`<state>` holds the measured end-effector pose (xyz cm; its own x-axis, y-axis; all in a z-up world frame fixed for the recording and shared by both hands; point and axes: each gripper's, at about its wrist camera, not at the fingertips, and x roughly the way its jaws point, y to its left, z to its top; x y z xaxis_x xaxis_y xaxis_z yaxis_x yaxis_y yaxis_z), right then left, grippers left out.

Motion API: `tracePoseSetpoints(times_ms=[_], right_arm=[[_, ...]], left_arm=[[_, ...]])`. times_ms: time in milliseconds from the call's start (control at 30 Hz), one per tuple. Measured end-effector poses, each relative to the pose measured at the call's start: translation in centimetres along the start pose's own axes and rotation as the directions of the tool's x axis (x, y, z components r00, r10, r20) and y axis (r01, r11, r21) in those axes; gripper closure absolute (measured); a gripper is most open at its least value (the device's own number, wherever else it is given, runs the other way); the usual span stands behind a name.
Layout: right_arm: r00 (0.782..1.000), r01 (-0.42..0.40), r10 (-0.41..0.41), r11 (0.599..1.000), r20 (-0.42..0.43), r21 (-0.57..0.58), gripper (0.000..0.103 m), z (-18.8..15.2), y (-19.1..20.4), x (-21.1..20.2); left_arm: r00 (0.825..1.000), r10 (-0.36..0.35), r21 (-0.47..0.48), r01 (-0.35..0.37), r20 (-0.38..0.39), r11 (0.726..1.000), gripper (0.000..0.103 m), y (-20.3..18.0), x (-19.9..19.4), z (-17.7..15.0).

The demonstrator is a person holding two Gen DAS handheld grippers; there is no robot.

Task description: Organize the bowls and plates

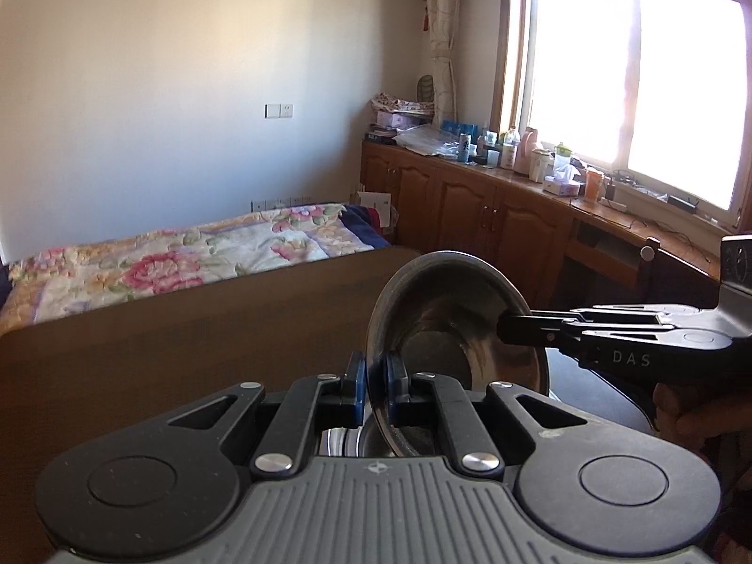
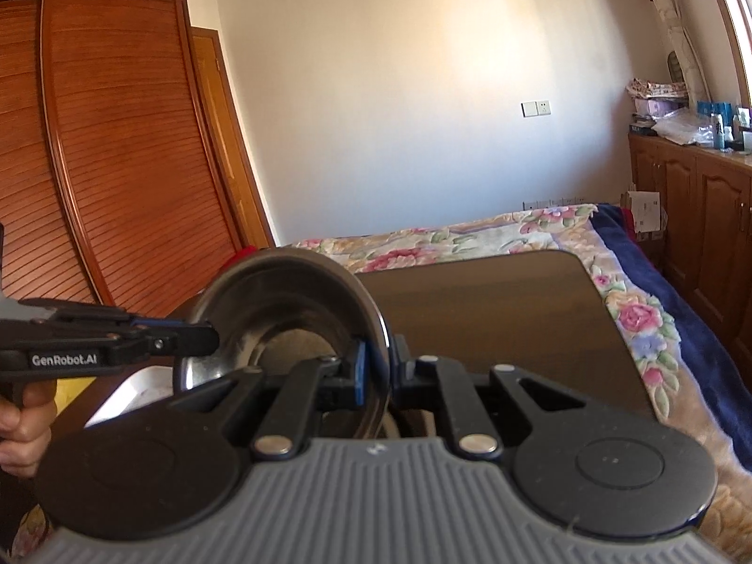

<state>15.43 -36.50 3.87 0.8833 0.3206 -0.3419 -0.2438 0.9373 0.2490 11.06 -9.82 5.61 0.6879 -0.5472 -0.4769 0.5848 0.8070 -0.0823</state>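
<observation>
Low in frame, our left gripper [image 1: 373, 387] and right gripper [image 2: 376, 366] both pinch the steel bowl [image 1: 451, 324] by opposite rims; it looks light, stiff, slippery.

Left gripper [image 1: 373, 387]: black linkages, grey ribbed housing, blue pads, silver pivots. Right gripper [image 2: 376, 371]: seemingly identical.

L gripper [image 1: 375, 387], R gripper [image 2: 378, 366]: fingers clamped, facing each other.

The bowl's [image 1: 451, 324] near rim was hidden behind the left gripper's [image 1: 374, 385] body. Shiny ware below it [image 1: 345, 442] was too hidden to tell. The person's hand [image 2: 21, 418] was cut off by the left edge. Small items on the far counter [image 1: 540, 164] were unreadable.
</observation>
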Motion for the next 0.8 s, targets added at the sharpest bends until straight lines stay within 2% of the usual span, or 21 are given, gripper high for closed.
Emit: tracePoseSetpoints(times_ms=[433,800], right_arm=[[1.000,-0.008,0.007,0.997,0.004,0.070,0.089,-1.7,0.2,0.2],[0.999,0.031,-0.033,0.997,0.028,0.065,0.089,-3.1,0.8,0.1]], left_arm=[[1.000,0.008,-0.068,-0.010,-0.027,0.998,0.094,0.8,0.7,-2.0],[0.999,0.034,-0.049,-0.035,-0.025,0.998,0.093,0.3,1.0,-2.8]])
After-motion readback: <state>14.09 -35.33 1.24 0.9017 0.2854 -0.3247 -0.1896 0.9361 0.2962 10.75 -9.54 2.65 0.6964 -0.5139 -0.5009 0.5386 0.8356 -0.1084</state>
